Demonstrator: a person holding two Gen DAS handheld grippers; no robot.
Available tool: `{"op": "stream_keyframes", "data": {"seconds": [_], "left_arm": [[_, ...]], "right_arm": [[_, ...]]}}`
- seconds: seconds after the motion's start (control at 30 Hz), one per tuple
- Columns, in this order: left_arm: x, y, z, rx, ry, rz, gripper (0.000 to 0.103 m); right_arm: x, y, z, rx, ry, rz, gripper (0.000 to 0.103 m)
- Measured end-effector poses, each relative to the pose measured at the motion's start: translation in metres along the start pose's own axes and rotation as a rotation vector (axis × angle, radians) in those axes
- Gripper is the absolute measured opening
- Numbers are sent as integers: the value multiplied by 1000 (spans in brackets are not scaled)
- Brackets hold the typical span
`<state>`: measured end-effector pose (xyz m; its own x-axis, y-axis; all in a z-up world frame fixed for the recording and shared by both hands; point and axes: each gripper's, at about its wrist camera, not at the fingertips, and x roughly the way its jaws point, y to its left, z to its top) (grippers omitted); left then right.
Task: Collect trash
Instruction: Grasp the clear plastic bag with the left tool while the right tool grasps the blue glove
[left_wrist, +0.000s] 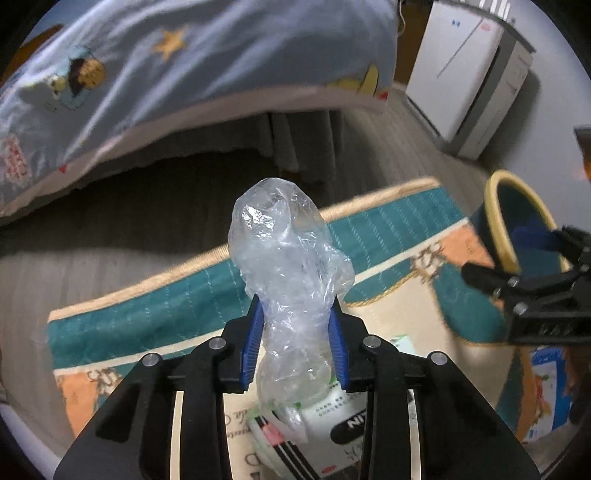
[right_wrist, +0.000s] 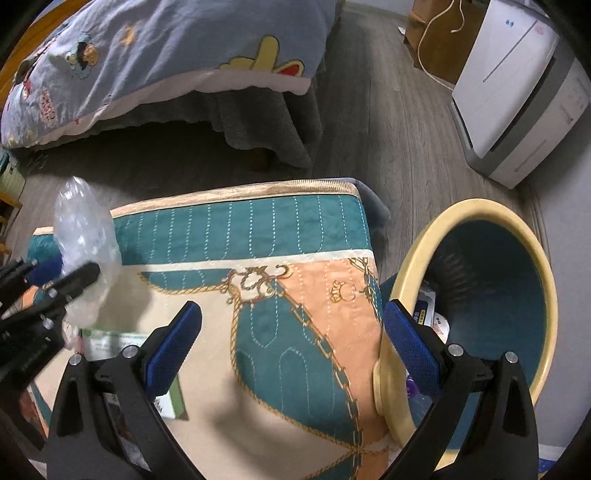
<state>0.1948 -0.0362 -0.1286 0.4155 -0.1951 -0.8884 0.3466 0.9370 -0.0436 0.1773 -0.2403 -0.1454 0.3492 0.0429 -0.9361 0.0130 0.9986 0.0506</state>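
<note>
My left gripper (left_wrist: 295, 332) is shut on a crumpled clear plastic bag (left_wrist: 288, 251) and holds it above the patterned rug (left_wrist: 184, 306). The bag also shows at the left of the right wrist view (right_wrist: 85, 229), with the left gripper (right_wrist: 59, 277) on it. My right gripper (right_wrist: 291, 343) is open and empty, its right finger by the cream rim of the teal trash bin (right_wrist: 476, 295). The bin holds some trash. It shows at the right of the left wrist view (left_wrist: 513, 236) with the right gripper (left_wrist: 517, 266). A white carton (left_wrist: 332, 417) lies on the rug under the bag.
A green and white box (right_wrist: 122, 343) lies on the rug (right_wrist: 295, 295) near the right gripper's left finger. A bed with a blue cartoon quilt (right_wrist: 147, 55) stands behind the rug. A white appliance (right_wrist: 517, 96) stands at the back right on the wood floor.
</note>
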Motion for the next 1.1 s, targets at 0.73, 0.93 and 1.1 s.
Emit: {"op": "stream_keyframes", "data": {"seconds": [0.73,0.93,1.1], "left_arm": [[-106,92,-88,-156,-30,110,35],[-119,114,-105,-174,-19,110,34],[-128,111,-106,-153,-22,105,34]], "right_arm": [[-33,144,-89,-215,79,246,97],[-17,168,-113,-227,171,237,79],[-9,168,-119,-169,212,296,40]]}}
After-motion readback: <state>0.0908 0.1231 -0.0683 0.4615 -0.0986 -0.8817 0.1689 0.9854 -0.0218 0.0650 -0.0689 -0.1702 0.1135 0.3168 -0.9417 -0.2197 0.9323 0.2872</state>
